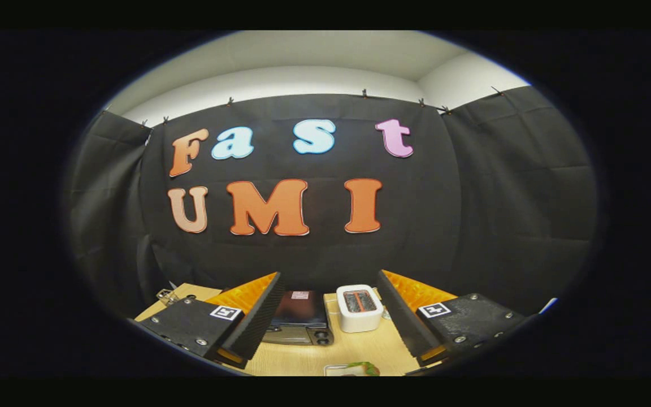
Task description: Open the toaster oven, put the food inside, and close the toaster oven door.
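Black cloth wall behind, pale ceiling above, wooden tabletop (303, 356) below. Toaster oven (300, 319) as landmark: dark, low box seen from above, lying ahead of and between the fingers, nearer the left one, door apparently closed, though hard to tell at this steep angle. White pop-up toaster (359, 308) just right of the oven, two slots facing up. Food (366, 368), something greenish on a pale plate or tray, nearer than the oven and partly cut off, so identity uncertain. Gripper (325, 322) held high over the tabletop, fingers spread wide apart, clamped on nothing. Step in hand, judging by the layout: reaching for the oven door. Best done by lowering toward the oven's front edge, squaring up on the handle, then hooking and pulling down smoothly without nudging the toaster beside it.
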The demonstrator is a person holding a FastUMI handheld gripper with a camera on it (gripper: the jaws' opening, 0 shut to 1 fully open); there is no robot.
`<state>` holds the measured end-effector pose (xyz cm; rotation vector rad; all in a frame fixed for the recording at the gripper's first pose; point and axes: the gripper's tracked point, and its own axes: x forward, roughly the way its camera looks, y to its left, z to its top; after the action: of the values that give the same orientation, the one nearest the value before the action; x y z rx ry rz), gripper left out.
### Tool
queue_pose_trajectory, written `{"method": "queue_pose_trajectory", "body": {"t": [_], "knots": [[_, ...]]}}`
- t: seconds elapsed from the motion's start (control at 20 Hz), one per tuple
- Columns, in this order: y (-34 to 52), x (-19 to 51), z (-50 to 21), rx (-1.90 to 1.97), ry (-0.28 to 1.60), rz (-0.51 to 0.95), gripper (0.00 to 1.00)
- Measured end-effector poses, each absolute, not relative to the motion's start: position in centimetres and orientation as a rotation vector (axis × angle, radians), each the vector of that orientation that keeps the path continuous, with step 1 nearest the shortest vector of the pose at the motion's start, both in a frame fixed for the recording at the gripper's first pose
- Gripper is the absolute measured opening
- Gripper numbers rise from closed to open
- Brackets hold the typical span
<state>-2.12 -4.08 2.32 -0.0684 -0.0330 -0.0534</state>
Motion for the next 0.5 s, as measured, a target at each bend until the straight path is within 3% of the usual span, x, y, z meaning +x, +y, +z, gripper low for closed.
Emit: {"method": "queue_pose_trajectory", "body": {"t": [0.5], "knots": [[4.1, 2.4, -4.4, -0.072, 0.079, 0.056, 0.98]]}}
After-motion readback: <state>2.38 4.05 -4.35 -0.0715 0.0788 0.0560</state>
